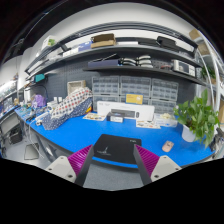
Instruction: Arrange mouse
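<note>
Mouse (167, 146): small pale object lying on the blue table top (70, 138), off to the right of the gripper's right finger and just left of the potted plant's white pot; too small here to make out its orientation or any cable. Black mouse pad (115, 148): dark rectangular sheet lying flat on the table just ahead of the fingers and roughly centred between them; nothing sits on it. Mouse and mouse pad are apart, with bare blue surface between them. Judgement on progress: the arranging has not begun in any visible sense, since the mouse lies off the pad and is untouched; what is left is presumably the whole job of reaching right, taking the mouse and setting it on or beside the pad. Gripper (113, 156): fingers spread wide, the magenta pads (80, 156) well apart, nothing between them and nothing touched; they hang over the near edge of the table with the mouse pad's near edge showing in the gap. Surroundings: potted plant (200, 118) at the right end of the table, a row of white boxes (130, 112) along the back, a patterned bag (70, 103) to the left, shelves (120, 45) with boxes above.
</note>
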Motion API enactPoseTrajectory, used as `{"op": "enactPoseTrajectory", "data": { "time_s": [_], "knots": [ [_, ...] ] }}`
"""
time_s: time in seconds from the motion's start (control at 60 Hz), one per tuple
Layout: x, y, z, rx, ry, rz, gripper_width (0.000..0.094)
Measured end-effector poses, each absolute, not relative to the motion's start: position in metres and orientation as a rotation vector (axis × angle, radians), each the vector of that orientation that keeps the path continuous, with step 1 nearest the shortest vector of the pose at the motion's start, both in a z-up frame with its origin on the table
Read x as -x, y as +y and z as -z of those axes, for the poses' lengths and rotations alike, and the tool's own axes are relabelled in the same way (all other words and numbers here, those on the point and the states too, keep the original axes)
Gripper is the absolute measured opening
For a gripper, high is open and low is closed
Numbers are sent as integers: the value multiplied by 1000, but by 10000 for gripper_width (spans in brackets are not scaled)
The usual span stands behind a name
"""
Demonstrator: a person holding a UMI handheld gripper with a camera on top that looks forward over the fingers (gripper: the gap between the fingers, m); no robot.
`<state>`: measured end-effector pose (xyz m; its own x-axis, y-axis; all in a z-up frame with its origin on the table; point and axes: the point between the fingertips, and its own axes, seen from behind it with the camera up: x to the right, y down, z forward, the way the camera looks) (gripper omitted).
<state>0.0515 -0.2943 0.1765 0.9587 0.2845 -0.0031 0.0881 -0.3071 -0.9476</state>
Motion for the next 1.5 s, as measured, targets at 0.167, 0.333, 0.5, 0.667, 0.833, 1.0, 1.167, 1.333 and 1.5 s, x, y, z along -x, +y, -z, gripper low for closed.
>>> {"op": "enactPoseTrajectory", "data": {
  "time_s": [0.167,0.333,0.5,0.667,0.833,1.0,1.167,1.333,1.5],
  "knots": [
    [-90,-302,-119,1965,-230,-196,815],
    [-161,-297,-63,2065,-130,-105,818],
    [-242,-264,-34,2108,-24,8,801],
    [-295,-203,-15,2149,49,48,798],
    [-317,-132,2,2192,49,34,796],
    [-320,-71,18,2236,18,-5,797],
    [-312,-32,20,2261,-5,-51,774],
    [-304,-6,21,2285,-28,-60,659],
    [-300,4,20,2298,-2,-50,469]
  ]
}}
